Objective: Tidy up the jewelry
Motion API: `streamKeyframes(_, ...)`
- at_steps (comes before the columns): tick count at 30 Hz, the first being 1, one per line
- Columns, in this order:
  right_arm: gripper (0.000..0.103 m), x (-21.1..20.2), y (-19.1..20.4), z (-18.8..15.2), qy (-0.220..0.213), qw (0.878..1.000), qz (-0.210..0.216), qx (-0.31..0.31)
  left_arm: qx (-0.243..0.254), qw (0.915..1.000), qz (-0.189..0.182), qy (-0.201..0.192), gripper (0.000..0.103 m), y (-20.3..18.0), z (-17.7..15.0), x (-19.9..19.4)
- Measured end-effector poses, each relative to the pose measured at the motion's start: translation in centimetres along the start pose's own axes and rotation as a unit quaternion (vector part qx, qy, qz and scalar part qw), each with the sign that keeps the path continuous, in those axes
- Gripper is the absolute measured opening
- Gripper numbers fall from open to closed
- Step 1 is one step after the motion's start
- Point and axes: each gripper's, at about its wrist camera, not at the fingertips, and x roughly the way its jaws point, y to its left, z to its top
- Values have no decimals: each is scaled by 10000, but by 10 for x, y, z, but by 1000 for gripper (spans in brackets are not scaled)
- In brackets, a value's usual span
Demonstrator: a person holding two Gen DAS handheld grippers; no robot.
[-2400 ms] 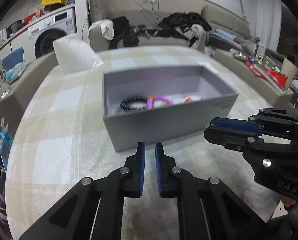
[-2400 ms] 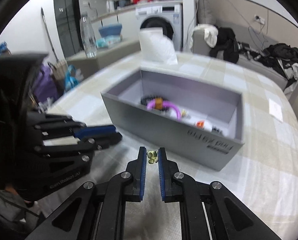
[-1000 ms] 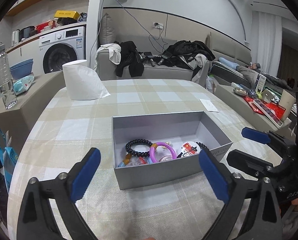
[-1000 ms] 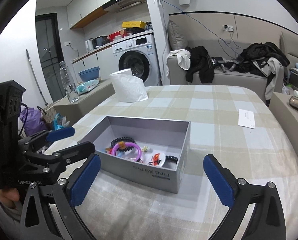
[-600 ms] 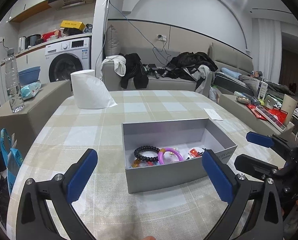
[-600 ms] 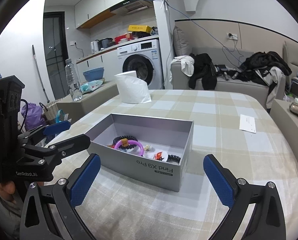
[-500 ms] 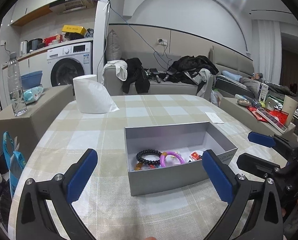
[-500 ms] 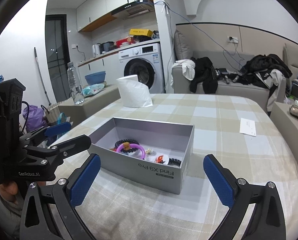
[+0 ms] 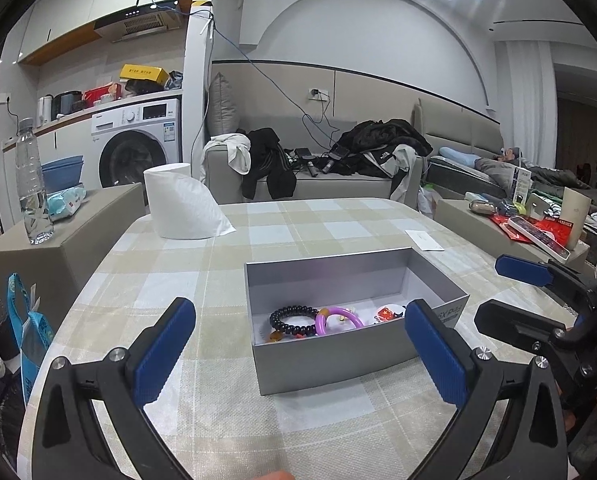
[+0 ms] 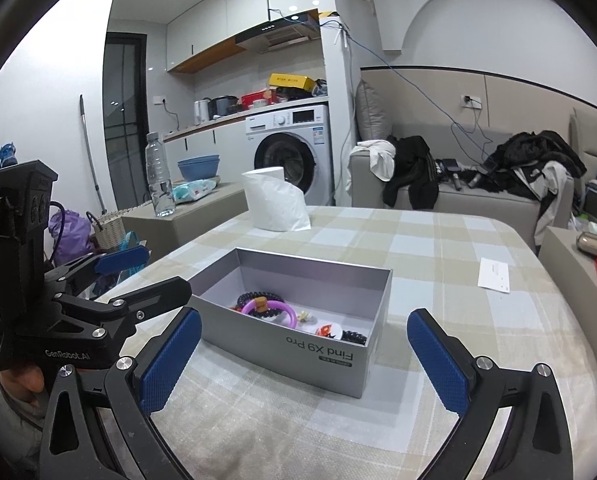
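A grey open box (image 9: 330,364) sits on the checked tablecloth; it also shows in the right wrist view (image 10: 298,354). Inside lie a black bead bracelet (image 9: 292,320), a purple ring bracelet (image 9: 338,321), a red-and-white piece (image 9: 386,314) and other small pieces. In the right wrist view the purple bracelet (image 10: 272,310) and a black hair tie (image 10: 354,337) show. My left gripper (image 9: 300,356) is wide open and empty, held back from the box's near side. My right gripper (image 10: 304,364) is wide open and empty, near the box's printed side.
A white tissue roll (image 9: 178,204) stands at the table's far left. A white paper slip (image 9: 424,239) lies far right. A low cabinet with a water bottle (image 9: 32,196) is left of the table. A sofa with clothes (image 9: 338,160) is behind.
Both grippers went from shut to wide open and pulled back and up from the box. The small gold piece seen between the right fingers earlier is no longer there.
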Motion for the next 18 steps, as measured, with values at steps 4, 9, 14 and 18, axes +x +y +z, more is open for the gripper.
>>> streamKeyframes(4, 103, 0, -1, 0, 4, 10000, 12, 35, 2, 10000, -14, 4, 102, 0, 1, 0)
streamKeyframes(9, 103, 0, 0, 0, 7, 10000, 26, -3, -35, 10000, -25, 23, 102, 1, 1, 2)
streamKeyframes(14, 103, 0, 0, 0, 8, 10000, 32, -6, -48, 10000, -13, 51, 102, 1, 0, 2)
streamKeyframes(18, 103, 0, 0, 0, 8, 10000, 31, -12, -41, 10000, -16, 62, 102, 1, 0, 3)
